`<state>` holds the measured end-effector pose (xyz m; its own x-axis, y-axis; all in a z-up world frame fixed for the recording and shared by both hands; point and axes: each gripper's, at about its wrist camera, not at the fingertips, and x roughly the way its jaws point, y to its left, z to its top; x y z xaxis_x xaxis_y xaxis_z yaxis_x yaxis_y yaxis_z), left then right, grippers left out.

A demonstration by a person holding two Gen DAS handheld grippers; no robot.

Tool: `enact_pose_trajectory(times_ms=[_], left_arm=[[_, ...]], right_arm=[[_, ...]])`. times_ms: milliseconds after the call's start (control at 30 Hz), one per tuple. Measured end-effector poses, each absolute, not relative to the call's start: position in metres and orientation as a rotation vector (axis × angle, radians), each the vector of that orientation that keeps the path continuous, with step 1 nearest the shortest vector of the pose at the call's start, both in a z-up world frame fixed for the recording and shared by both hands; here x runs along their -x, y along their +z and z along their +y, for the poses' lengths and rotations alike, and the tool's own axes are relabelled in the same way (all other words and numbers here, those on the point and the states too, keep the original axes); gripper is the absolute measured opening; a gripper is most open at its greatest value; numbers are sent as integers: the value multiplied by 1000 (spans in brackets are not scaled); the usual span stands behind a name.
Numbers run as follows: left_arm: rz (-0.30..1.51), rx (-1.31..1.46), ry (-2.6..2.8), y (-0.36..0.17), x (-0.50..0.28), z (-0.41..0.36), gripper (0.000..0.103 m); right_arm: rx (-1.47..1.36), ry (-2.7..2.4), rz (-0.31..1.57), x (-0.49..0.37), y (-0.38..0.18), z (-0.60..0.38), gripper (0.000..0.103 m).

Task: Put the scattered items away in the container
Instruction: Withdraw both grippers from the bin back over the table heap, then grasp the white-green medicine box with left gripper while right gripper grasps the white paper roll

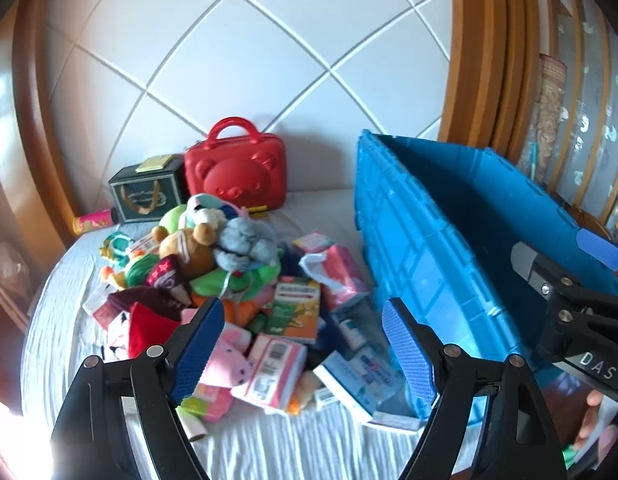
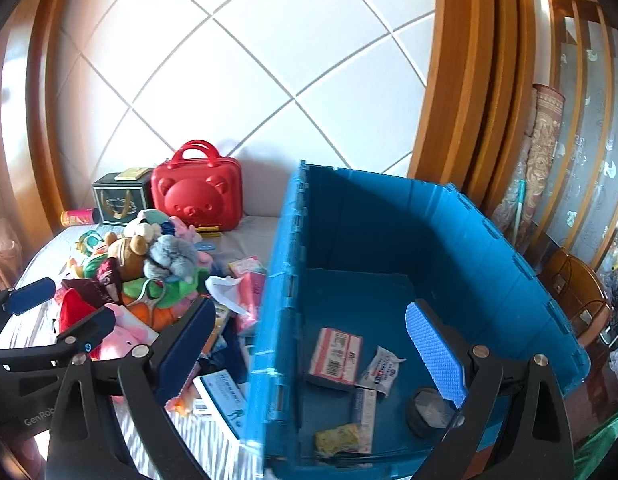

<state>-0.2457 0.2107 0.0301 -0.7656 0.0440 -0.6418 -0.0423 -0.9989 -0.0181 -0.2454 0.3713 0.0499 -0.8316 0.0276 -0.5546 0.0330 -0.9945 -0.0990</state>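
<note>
Many scattered items (image 1: 237, 292) are heaped on the bed (image 1: 269, 448), just left of the blue container (image 2: 389, 240), which stands open on the right with its near wall touching the edge of the heap. Several small things already lie on the container's floor: a red-and-white box (image 2: 335, 356), a crumpled white packet (image 2: 379, 368), a yellowish lump (image 2: 338, 440) and a dark round piece (image 2: 427, 412); the heap outside is much larger, so the tidying is judged partly done. Both tongs are seen spread wide with nothing between the pads: the left tongs (image 1: 299, 354) are held over the near side of the heap, the right tongs (image 2: 309, 356) over the container's left wall. Plush toys such as the brown bear (image 1: 193, 248) and the pink plush (image 1: 229, 360) are judged soft and light, best pinched at a limb or a fold of body so the pads can sink in. Cartons such as the pink barcode box (image 1: 273, 372) and the orange-green box (image 1: 297, 312) are judged stiff, light and somewhat slick, best taken across two flat opposite faces near the middle. Beyond the heap, a red bear case (image 1: 237, 168) and a dark gift box (image 1: 147, 190) stand at the far wall.
</note>
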Motion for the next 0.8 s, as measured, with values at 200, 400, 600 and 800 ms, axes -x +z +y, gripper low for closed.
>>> enact_pose_trajectory(times_ms=[200, 400, 600, 800], left_arm=[[-21, 1153, 2965, 3, 241, 113, 82], [-1, 1291, 2982, -38, 238, 30, 82], [-18, 1484, 2909, -105, 239, -31, 82], [-115, 1643, 2851, -165, 235, -64, 81]], right_arm=[[-933, -2908, 173, 250, 29, 288, 97], [-1076, -2815, 137, 258, -24, 227, 97], [-1257, -2754, 105, 260, -86, 197, 97], [-1391, -2611, 160, 260, -145, 168, 89]])
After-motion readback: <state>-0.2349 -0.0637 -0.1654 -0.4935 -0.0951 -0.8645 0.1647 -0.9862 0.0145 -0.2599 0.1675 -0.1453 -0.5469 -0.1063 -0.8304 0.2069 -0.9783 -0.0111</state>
